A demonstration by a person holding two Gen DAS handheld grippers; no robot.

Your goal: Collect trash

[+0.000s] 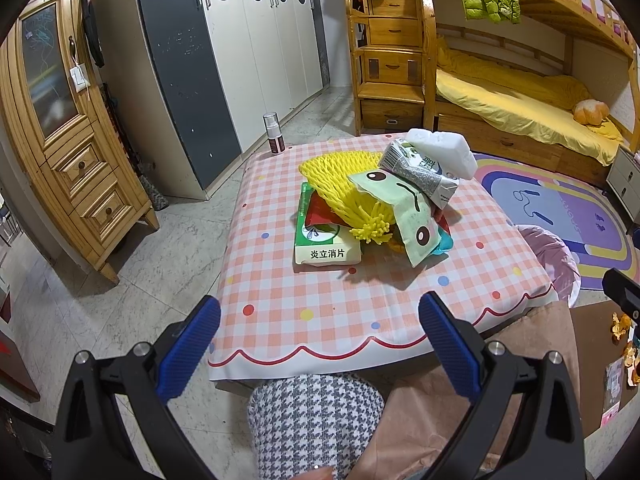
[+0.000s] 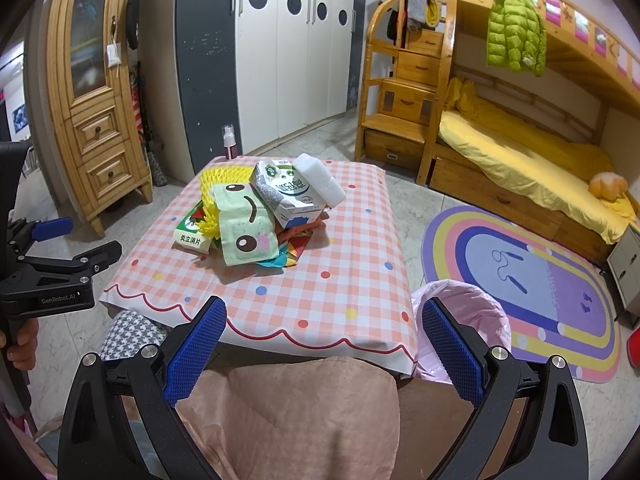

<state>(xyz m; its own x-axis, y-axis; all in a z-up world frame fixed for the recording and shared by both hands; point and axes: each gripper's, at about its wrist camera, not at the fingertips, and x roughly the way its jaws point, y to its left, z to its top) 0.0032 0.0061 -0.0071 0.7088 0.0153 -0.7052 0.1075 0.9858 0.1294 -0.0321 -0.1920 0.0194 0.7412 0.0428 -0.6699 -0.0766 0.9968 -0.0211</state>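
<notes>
A heap of trash lies on the checked tablecloth (image 1: 360, 304) (image 2: 340, 280): a green-and-white medicine box (image 1: 320, 248) (image 2: 192, 236), yellow foam netting (image 1: 340, 176) (image 2: 210, 184), a pale green frog-face packet (image 1: 404, 208) (image 2: 244, 224), a crushed milk carton (image 1: 420, 168) (image 2: 288, 192), a white foam block (image 1: 444, 148) (image 2: 320, 180) and coloured wrappers (image 2: 292, 248). A bin with a pink liner (image 1: 556, 264) (image 2: 468, 320) stands at the table's right side. My left gripper (image 1: 320, 344) and right gripper (image 2: 324, 348) are both open and empty, short of the table's near edge.
A small spray bottle (image 1: 273, 133) (image 2: 229, 142) stands at the table's far corner. A wooden cabinet (image 1: 68, 152), wardrobe (image 2: 288, 48) and bunk bed (image 2: 520, 152) surround the table. A rainbow rug (image 2: 540, 288) lies right. My knees (image 1: 312, 420) are below the grippers.
</notes>
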